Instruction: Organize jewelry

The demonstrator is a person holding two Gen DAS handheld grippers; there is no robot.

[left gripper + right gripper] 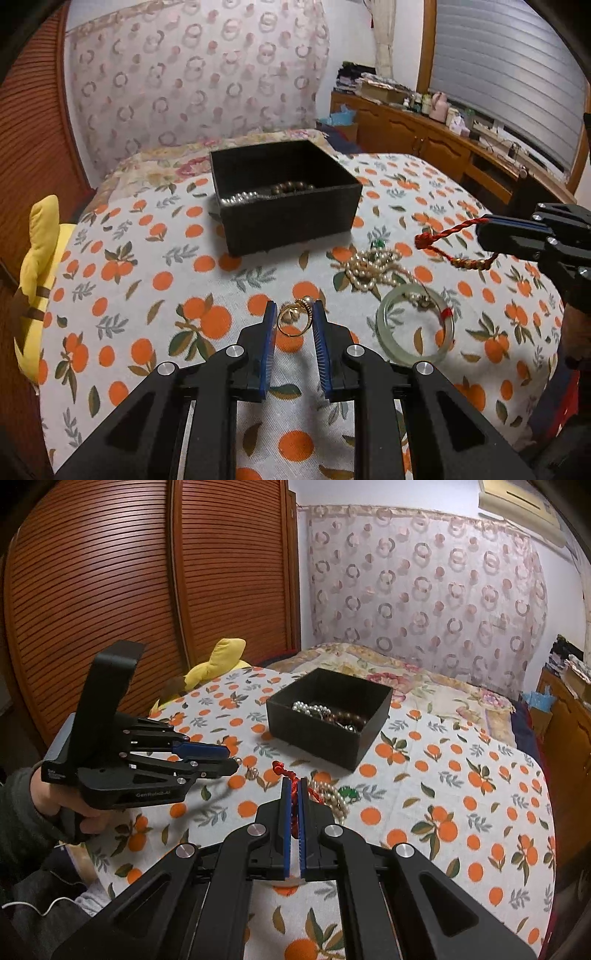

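My left gripper [295, 309] is shut on a gold ring [293, 322] with a pearl, held a little above the orange-print cloth. From the right wrist view the left gripper [233, 758] shows side-on, left of centre. My right gripper [294, 781] is shut on a red cord bracelet [294, 794]; in the left wrist view the right gripper [484, 236] dangles the red cord bracelet [443, 236] at the right. A black box [291, 221] behind holds pearl and brown bead strands. A pearl necklace [373, 271] and a jade bangle [382, 325] lie on the cloth between the grippers.
A yellow plush toy [37, 277] lies at the bed's left edge beside louvred wooden doors [110, 590]. A wooden cabinet [424, 136] with clutter runs along the right. A small metal trinket [253, 773] lies on the cloth. A person's hand [55, 801] grips the left tool.
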